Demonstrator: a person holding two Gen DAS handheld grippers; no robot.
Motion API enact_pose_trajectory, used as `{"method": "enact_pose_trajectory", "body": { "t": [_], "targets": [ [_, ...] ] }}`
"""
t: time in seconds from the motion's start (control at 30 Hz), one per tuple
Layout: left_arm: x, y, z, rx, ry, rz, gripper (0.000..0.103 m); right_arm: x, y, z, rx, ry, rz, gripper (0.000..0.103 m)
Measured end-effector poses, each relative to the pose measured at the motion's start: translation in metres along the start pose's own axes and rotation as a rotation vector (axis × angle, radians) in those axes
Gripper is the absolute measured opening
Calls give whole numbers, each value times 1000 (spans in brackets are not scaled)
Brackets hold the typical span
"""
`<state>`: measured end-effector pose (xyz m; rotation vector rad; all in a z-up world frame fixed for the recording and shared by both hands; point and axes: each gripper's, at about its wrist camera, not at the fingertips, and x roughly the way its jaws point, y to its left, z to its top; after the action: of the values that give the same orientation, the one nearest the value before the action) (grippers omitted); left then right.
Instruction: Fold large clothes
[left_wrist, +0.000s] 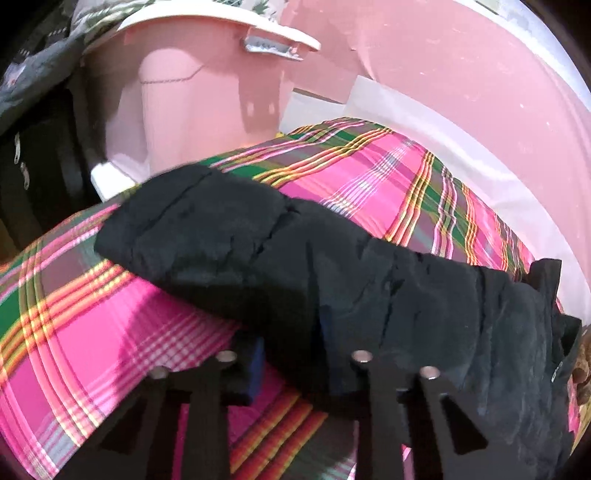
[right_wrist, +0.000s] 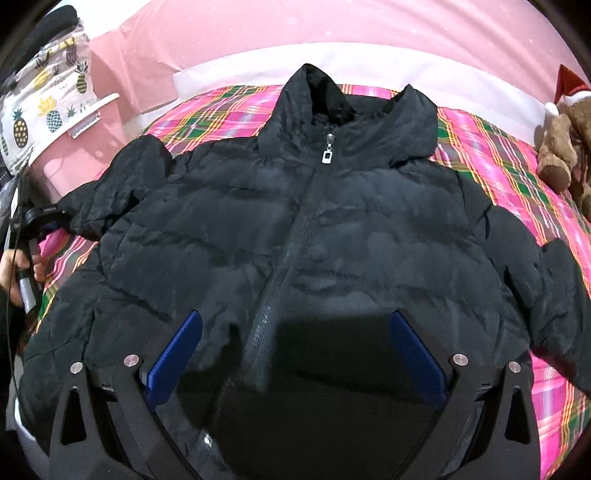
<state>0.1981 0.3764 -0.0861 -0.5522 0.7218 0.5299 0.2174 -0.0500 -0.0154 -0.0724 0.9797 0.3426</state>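
A black puffer jacket (right_wrist: 332, 229) lies zipped, front up, on a pink plaid sheet (right_wrist: 229, 110), collar at the far side. My right gripper (right_wrist: 295, 332) is open, its blue pads (right_wrist: 173, 350) spread above the jacket's lower front near the zip. In the left wrist view, the jacket's sleeve (left_wrist: 258, 251) lies across the sheet (left_wrist: 74, 314). My left gripper (left_wrist: 291, 354) is at the sleeve; the fabric covers the gap between its fingers, and only the left blue pad (left_wrist: 255, 369) shows. The left gripper also shows in the right wrist view (right_wrist: 40, 221) at the sleeve's end.
A pink plastic bin (left_wrist: 192, 92) with a pineapple-print cloth (right_wrist: 48, 99) stands at the bed's left. A brown teddy bear with a Santa hat (right_wrist: 561, 140) sits at the far right. A pink wall (right_wrist: 332, 33) is behind.
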Motion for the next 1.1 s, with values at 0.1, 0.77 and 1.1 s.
{"method": "enact_pose_trajectory", "body": {
  "t": [0.1, 0.77, 1.1],
  "targets": [
    [-12, -11, 10, 42, -21, -14, 12, -6, -2, -7, 8, 10, -3, 101],
    [-192, -223, -6, 393, -133, -517, 10, -90, -65, -29, 148, -158, -79, 101],
    [-121, -330, -113, 559, 112, -648, 15, -100, -115, -52, 236, -177, -82, 101]
  ]
}}
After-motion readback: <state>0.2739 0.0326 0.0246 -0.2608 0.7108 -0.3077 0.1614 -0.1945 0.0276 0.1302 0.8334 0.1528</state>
